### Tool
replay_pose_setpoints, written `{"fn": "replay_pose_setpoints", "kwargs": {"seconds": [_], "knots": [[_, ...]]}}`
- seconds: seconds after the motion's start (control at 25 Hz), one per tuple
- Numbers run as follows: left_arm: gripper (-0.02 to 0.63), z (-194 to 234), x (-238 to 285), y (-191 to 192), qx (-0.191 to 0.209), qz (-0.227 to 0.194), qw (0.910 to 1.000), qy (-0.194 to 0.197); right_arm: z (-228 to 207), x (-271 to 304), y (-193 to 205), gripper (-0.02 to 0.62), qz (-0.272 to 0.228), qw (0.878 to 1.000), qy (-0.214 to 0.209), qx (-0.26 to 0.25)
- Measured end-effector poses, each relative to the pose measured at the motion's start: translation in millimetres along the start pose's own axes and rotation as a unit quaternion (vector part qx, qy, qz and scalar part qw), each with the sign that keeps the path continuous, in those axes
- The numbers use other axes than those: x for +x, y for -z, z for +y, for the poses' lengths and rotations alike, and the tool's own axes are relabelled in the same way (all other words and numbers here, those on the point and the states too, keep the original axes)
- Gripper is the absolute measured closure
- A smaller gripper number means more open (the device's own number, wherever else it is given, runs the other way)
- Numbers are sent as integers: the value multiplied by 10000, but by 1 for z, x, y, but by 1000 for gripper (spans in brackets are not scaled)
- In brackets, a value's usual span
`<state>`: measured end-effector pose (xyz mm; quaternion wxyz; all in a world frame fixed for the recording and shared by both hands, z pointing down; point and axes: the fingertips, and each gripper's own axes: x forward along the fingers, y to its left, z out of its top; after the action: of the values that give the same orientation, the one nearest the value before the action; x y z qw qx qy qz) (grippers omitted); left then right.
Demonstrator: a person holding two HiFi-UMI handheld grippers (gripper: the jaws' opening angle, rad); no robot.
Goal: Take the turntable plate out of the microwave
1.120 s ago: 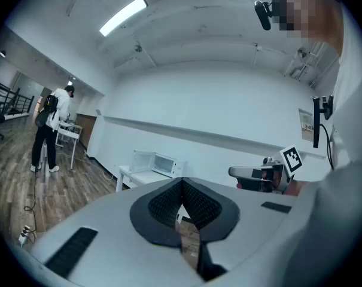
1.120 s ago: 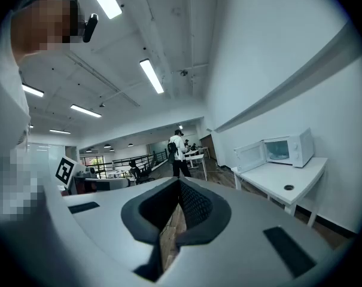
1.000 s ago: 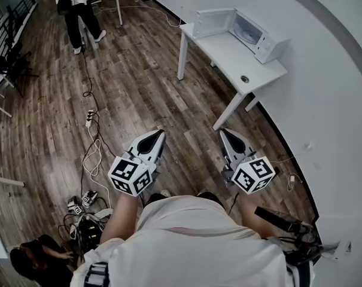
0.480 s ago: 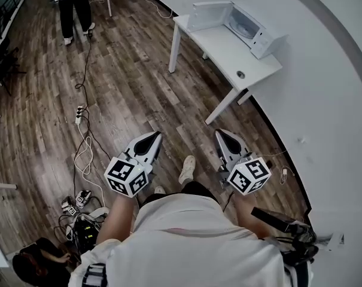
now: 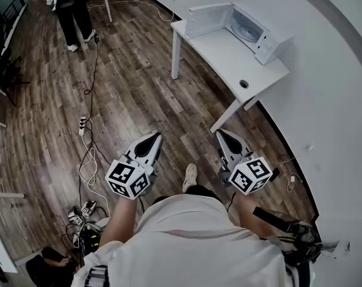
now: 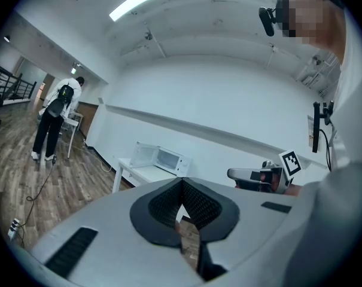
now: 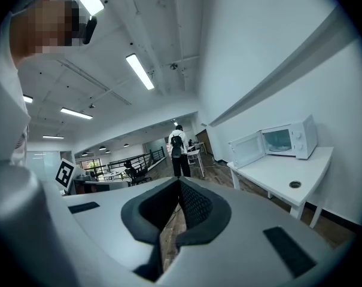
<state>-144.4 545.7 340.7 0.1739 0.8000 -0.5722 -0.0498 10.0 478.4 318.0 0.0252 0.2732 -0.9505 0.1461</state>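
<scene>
The white microwave (image 5: 256, 32) stands at the far end of a white table (image 5: 225, 52) by the wall, its door (image 5: 207, 18) swung open to the left. Inside, the pale turntable plate (image 5: 248, 33) is only faintly visible. Both grippers are held out over the wooden floor, well short of the table. My left gripper (image 5: 155, 136) is shut and holds nothing, and so is my right gripper (image 5: 218, 133). The left gripper view shows the shut jaws (image 6: 182, 184) with the microwave (image 6: 167, 159) far ahead. In the right gripper view the shut jaws (image 7: 179, 184) sit left of the microwave (image 7: 285, 139).
A round grommet hole (image 5: 245, 84) sits near the table's near end. Cables and a power strip (image 5: 82, 123) trail over the floor at left. A person (image 5: 69, 8) stands far off at the upper left. My shoe (image 5: 190, 176) shows between the grippers.
I have stepped towards the table, which now looks slightly larger, and a shoe has come into view between the grippers. Both grippers stay shut and side by side.
</scene>
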Motion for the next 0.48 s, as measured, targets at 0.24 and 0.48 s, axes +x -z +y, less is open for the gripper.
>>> {"fn": "replay_pose_setpoints", "kwargs": {"seconds": [0.24,0.48], "knots": [[595,9,76,-26,226,-240,9994,-72,-73,32,-22,591,-43,10000,-26,78],[595,1,165,-48,420,-272,9986,-154,-161,49,-46,592,-91,9996,-86,237]]}}
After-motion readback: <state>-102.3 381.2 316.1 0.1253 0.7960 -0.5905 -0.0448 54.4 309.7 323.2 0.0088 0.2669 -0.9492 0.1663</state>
